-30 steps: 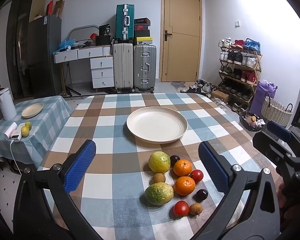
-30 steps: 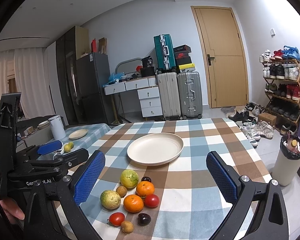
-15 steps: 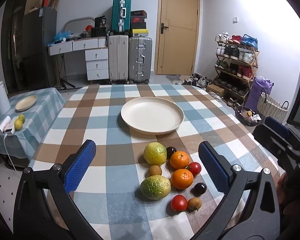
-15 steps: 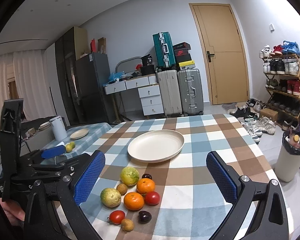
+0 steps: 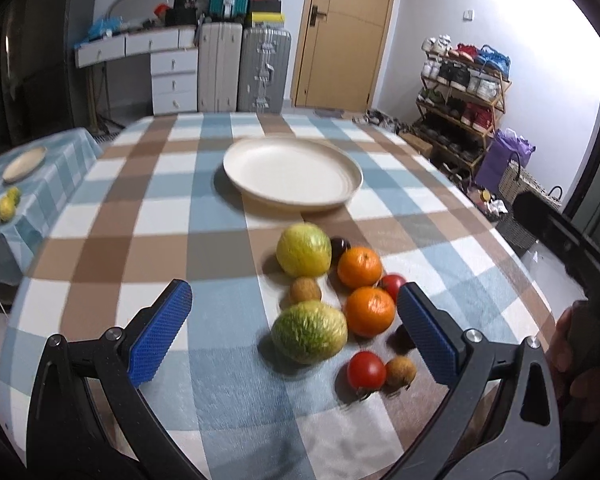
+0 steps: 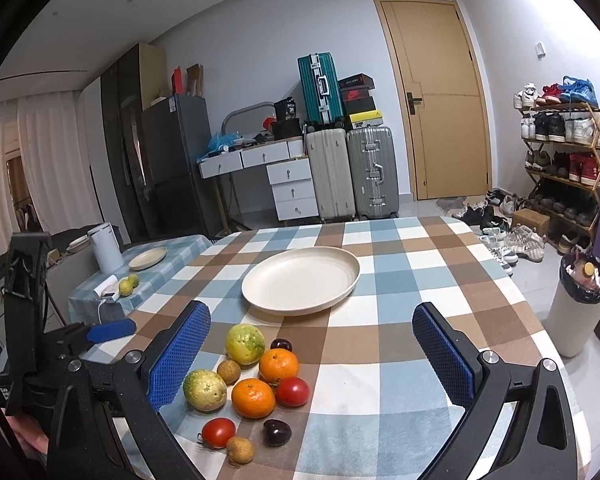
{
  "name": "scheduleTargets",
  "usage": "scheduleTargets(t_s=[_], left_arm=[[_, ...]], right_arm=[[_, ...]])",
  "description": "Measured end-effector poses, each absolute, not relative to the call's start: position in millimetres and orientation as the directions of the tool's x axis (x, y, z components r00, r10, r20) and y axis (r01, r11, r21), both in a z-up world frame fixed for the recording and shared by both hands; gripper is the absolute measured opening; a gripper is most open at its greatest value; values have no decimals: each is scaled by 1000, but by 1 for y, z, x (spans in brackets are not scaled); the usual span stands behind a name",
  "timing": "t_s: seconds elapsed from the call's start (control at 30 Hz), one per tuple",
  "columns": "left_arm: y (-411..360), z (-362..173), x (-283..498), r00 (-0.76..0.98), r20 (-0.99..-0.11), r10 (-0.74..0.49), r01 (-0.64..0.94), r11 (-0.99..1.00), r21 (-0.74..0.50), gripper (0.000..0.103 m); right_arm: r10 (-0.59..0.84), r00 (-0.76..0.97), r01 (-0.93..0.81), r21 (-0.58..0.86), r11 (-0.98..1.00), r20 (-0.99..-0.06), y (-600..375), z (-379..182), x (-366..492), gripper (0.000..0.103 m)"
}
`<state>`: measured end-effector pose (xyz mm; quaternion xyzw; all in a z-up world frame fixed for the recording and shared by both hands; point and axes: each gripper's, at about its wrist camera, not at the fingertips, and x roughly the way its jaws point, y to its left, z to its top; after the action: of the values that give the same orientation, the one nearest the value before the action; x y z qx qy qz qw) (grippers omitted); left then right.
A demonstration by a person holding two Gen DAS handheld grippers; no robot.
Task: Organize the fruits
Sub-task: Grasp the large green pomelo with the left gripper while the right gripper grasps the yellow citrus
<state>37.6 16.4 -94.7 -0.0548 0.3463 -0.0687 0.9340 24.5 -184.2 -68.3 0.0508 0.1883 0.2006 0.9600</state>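
I see a worktop (image 6: 440, 280) under a woven checked cloth, matt and slightly fuzzy. The cream plate (image 6: 300, 285) looks smooth with a dull satin finish and faint ridges inside its rim. Both oranges (image 6: 254, 398) have dimpled, softly shiny peel; the tomatoes (image 6: 293, 391) are slick and glossy. The green fruit (image 5: 309, 331) is rough and mottled. Each gripper (image 6: 311, 357) has black matt plastic arms, bright metal screws and blue finger pads (image 6: 179, 358) with a knobbly, rubbery texture

No readable text; the shoebox (image 6: 355, 89) print is too small to make out.
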Motion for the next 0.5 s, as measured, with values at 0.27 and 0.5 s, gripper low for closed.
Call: scheduleTargets(t_s=[0.27, 0.5], left_arm=[[20, -125, 50, 680, -688, -252, 132, 966, -223, 96], [17, -142, 59, 625, -712, -321, 171, 946, -277, 75]], right_arm=[[404, 835, -363, 178, 915, -374, -180, -80, 36, 103], [403, 828, -360, 182, 915, -391, -178, -89, 43, 103]])
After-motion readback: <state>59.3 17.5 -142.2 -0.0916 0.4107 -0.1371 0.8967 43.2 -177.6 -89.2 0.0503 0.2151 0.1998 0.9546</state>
